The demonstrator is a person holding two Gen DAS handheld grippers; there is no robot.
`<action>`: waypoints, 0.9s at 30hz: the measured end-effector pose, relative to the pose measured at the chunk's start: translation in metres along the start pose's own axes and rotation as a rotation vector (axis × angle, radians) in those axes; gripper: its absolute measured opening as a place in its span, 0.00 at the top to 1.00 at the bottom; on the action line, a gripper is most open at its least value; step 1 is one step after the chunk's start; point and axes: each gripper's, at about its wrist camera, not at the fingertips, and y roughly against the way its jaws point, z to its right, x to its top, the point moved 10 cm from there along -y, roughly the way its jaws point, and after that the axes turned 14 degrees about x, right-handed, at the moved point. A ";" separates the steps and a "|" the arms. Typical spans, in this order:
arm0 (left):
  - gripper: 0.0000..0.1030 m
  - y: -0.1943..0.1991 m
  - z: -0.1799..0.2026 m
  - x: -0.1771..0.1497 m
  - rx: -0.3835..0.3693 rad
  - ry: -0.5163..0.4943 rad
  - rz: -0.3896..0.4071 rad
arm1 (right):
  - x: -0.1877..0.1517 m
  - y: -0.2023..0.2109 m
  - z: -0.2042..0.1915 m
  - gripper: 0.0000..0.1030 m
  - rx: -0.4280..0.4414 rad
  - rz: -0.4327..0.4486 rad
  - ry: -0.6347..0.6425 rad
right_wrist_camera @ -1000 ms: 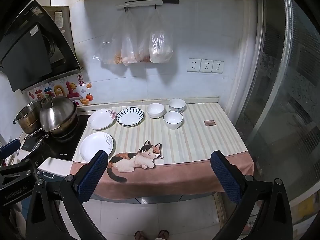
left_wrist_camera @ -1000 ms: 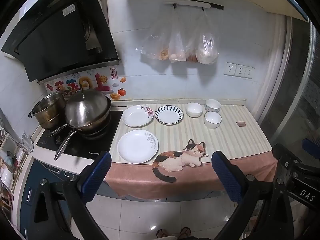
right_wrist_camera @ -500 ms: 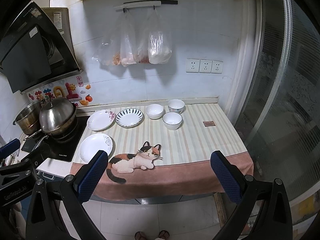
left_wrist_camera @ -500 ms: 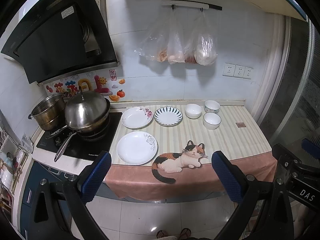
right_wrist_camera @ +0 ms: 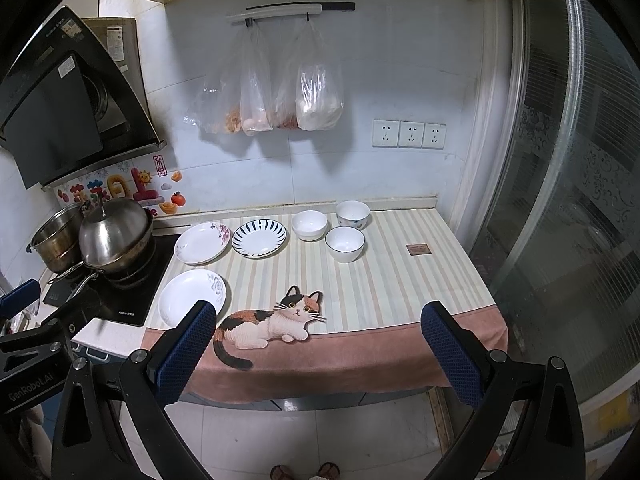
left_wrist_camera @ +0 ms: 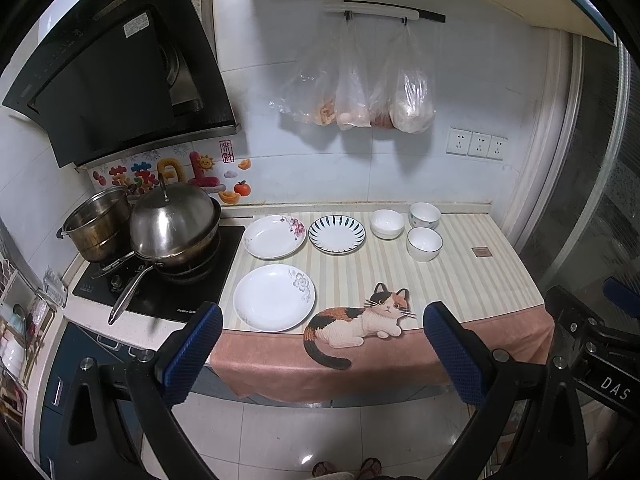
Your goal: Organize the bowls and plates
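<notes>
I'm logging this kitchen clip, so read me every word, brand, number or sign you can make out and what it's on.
"GenRobot.AI": on the left gripper body, seen from the right wrist view.
"DAS": on the right gripper body, seen from the left wrist view.
Range hood top-edge brand and its stickers: too small to read.
Induction cooktop front-corner brand: too blurred.
Wall stickers and the red tag: Chinese characters, not clearly legible.
Plates and bowls: no text.

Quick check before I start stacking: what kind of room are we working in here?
Most likely a small home kitchen. A black range hood hangs over a cooktop holding steel pots, and plates and bowls sit on a cloth-covered counter, with bags of food hung from a wall rail.
</notes>
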 end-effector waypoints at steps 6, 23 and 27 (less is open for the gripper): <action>0.00 0.000 0.000 0.000 0.000 0.000 0.001 | -0.003 0.000 -0.001 0.00 0.001 0.003 -0.001; 0.00 0.001 -0.006 -0.001 0.000 0.003 0.000 | -0.001 -0.001 -0.002 0.00 0.004 0.002 -0.002; 0.00 0.003 -0.009 -0.002 0.004 0.008 0.004 | 0.000 -0.001 -0.002 0.00 0.003 0.003 -0.002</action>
